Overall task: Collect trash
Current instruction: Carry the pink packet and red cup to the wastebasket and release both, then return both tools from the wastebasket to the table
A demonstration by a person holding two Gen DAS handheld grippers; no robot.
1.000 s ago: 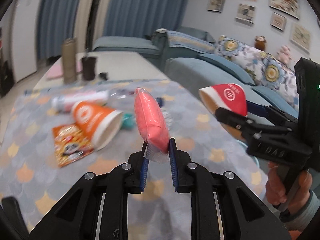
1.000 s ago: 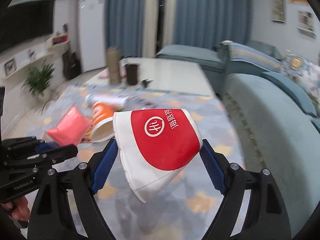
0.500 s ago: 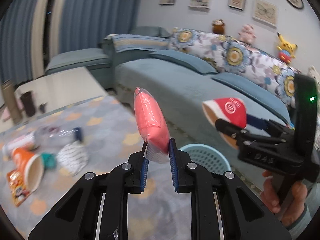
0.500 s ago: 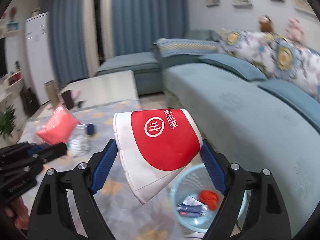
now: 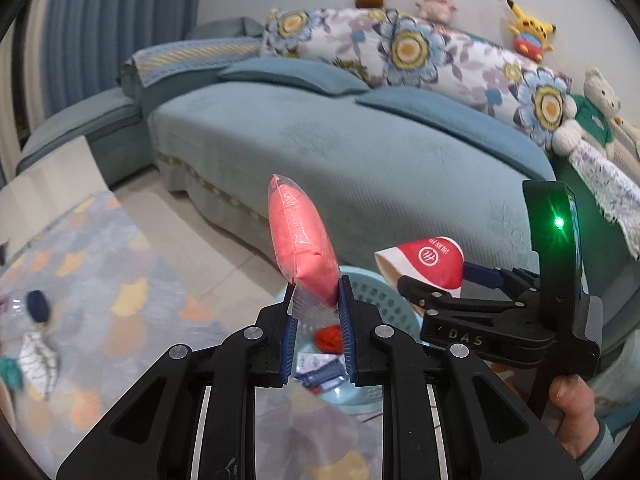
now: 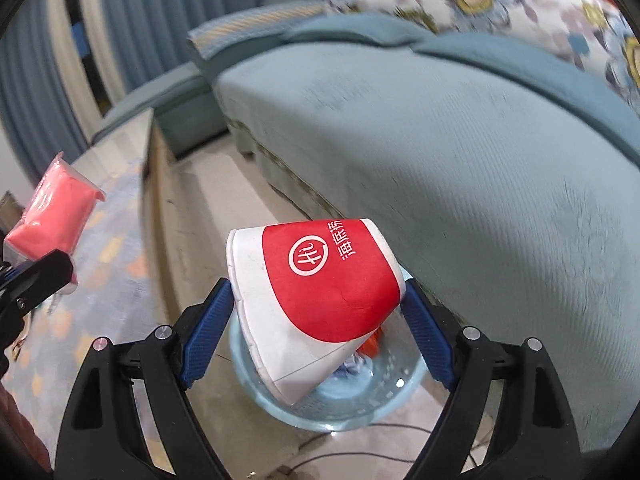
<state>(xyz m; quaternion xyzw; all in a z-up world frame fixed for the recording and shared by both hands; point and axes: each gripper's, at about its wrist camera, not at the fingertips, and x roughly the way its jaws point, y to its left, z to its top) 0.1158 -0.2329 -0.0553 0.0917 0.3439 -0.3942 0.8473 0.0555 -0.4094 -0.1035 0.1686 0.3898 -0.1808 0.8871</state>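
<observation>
Since a second ago we have swung from the rug to the sofa. Our left gripper [image 5: 316, 304] pinches a pink packet [image 5: 300, 240]; our right gripper [image 6: 316, 312] clamps a red-and-white paper cup [image 6: 320, 296]. Below, at six o'clock, the pale blue basket [image 5: 376, 292] holds red and blue scraps.

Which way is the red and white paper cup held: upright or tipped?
Tipped. The paper cup lies sideways between the right gripper's pads, rim pointing lower left, above the blue basket.

Both views have swung from the littered rug to the sofa. The blue basket [image 6: 404, 376] now sits directly under the red cup [image 6: 316, 304], and at 5 o'clock below the pink packet [image 5: 302, 248].
</observation>
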